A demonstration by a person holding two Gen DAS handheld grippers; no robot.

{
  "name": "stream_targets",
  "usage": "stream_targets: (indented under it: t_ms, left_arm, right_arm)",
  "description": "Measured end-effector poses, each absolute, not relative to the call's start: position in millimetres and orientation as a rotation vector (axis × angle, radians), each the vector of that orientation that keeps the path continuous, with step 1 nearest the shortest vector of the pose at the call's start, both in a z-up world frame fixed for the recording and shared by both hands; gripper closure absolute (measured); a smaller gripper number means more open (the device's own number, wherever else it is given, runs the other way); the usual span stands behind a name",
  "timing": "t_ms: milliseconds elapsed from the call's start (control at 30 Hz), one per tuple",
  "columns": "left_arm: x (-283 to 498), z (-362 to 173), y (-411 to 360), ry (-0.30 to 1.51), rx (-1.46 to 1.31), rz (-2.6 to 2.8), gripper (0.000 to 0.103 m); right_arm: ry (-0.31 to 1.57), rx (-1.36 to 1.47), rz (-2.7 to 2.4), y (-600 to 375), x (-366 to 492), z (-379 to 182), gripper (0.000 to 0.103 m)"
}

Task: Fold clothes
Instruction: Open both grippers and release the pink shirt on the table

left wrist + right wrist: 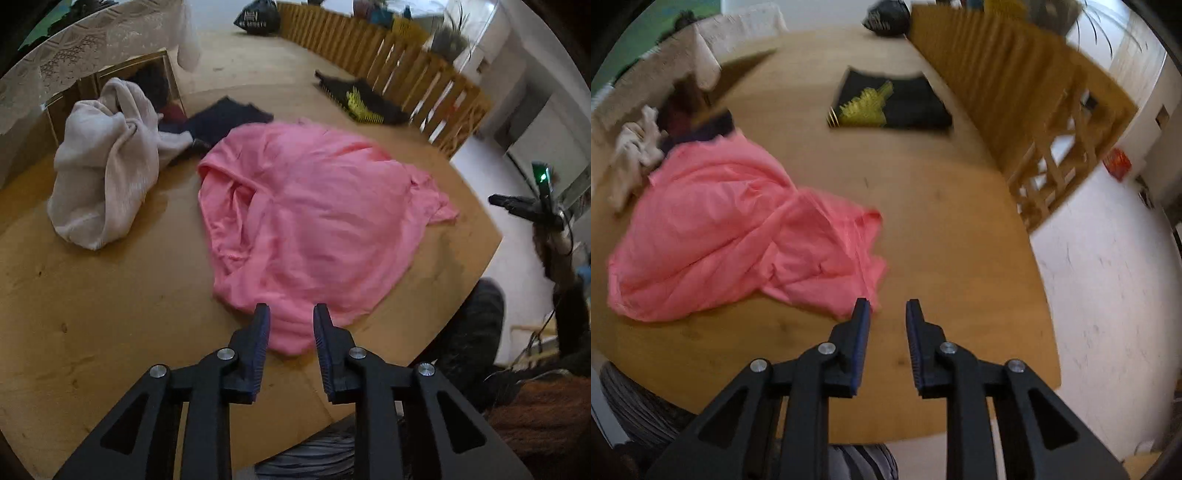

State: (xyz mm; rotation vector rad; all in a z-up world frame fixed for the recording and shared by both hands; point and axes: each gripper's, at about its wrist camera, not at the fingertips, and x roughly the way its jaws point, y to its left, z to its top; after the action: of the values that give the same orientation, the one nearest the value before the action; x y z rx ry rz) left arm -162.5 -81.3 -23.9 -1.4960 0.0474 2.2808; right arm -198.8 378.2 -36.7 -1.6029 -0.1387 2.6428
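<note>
left tool point(291, 314): tilted down, parted, over pink garment point(314, 221) | right tool point(888, 308): same, beside it

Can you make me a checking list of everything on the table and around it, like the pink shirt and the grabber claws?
Surface: wooden table, bare wood around the clothes.
Job's things: pink shirt lies crumpled, not folded; black garment with yellow print lies folded flat at the far side.
Clutter: beige garment heaped up; dark blue garment behind the pink one; open box.
Grippers: left gripper open, over the pink shirt's near edge; right gripper open, beside the shirt's edge, nothing between its fingers.
Cables: thin wires off the table's edge.
Surroundings: wooden fence, black bag, white floor.
</note>
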Motion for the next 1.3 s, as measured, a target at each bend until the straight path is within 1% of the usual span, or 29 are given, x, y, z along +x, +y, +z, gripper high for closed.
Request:
stream_targets:
  t_ms: [67, 133, 200, 300, 433, 567, 633, 667, 700, 733, 767, 967, 1000, 1067, 1133, 1200, 1267, 1300]
  left_arm:
    - [-169.3, -24.0, -72.2, 0.11, -1.486, 2.295, 0.068]
    - [-179.6, -27.6, -58.8, 0.136, -1.469, 2.275, 0.066]
    - [-190.5, -33.5, -47.0, 0.151, -1.463, 2.251, 0.066]
    - [-208.0, -59.4, -34.2, 0.228, -1.517, 2.223, 0.066]
    - [-207.7, -85.5, -41.8, 0.256, -1.592, 2.208, 0.066]
    - [-203.4, -97.5, -64.2, 0.236, -1.645, 2.238, 0.065]
    - [-201.1, -102.4, -73.4, 0.196, -1.665, 2.233, 0.065]
    - [-199.9, -104.3, -75.4, 0.179, -1.672, 2.227, 0.065]
    - [-198.8, -106.1, -76.6, 0.165, -1.677, 2.22, 0.065]
    - [-197.8, -107.8, -76.5, 0.149, -1.68, 2.211, 0.065]
    - [-197.1, -110.4, -74.4, 0.134, -1.68, 2.195, 0.065]
    - [-184.5, -125.7, -32.8, 0.116, -1.66, 2.054, 0.065]
    - [-181.8, -127.6, -24.1, 0.109, -1.652, 2.028, 0.065]
    - [-176.4, -130.4, -2.8, 0.035, -1.629, 1.95, 0.065]
    - [-166.1, -127.6, 21.2, 0.004, -1.585, 1.863, 0.065]
    - [-152.7, -114.9, 33.4, 0.079, -1.532, 1.845, 0.065]
    - [-149.8, -101.7, 25.9, 0.157, -1.497, 1.891, 0.065]
    - [-153.3, -96.7, 17.0, 0.183, -1.496, 1.929, 0.064]
  right_arm:
    - [-0.107, -1.569, 2.683, 376.3, -200.4, -30.9, 0.081]
    - [-0.155, -1.55, 2.726, 362.9, -208.6, -30.5, 0.073]
    - [-0.229, -1.534, 2.769, 345.9, -218.6, -31.6, 0.061]
    - [-0.334, -1.615, 2.764, 322.4, -239.0, -60.5, 0.059]
    - [-0.442, -1.73, 2.688, 306.2, -254.9, -101.6, 0.059]
    - [-0.491, -1.767, 2.65, 298.7, -261.9, -122.4, 0.059]
    - [-0.519, -1.77, 2.647, 294.3, -264.2, -129.5, 0.06]
    - [-0.539, -1.748, 2.666, 291.2, -263.6, -128.6, 0.06]
    - [-0.562, -1.738, 2.683, 288.1, -263.0, -128.5, 0.066]
    - [-0.587, -1.737, 2.698, 285.0, -262.4, -129.0, 0.075]
    - [-0.612, -1.737, 2.712, 281.8, -261.8, -129.6, 0.094]
    - [-0.667, -1.72, 2.686, 291.1, -274.7, -131.8, 0.095]
    - [-0.68, -1.7, 2.662, 296.9, -279.5, -132.5, 0.095]
    - [-0.711, -1.643, 2.582, 314.3, -295.8, -134.3, 0.095]
    - [-0.739, -1.521, 2.442, 333.4, -314.6, -130.2, 0.095]
    - [-0.734, -1.416, 2.344, 347.1, -325.7, -119.9, 0.095]
    - [-0.644, -1.399, 2.402, 344.6, -316.6, -98.1, 0.094]
    - [-0.599, -1.411, 2.466, 338.2, -307.7, -87.7, 0.088]
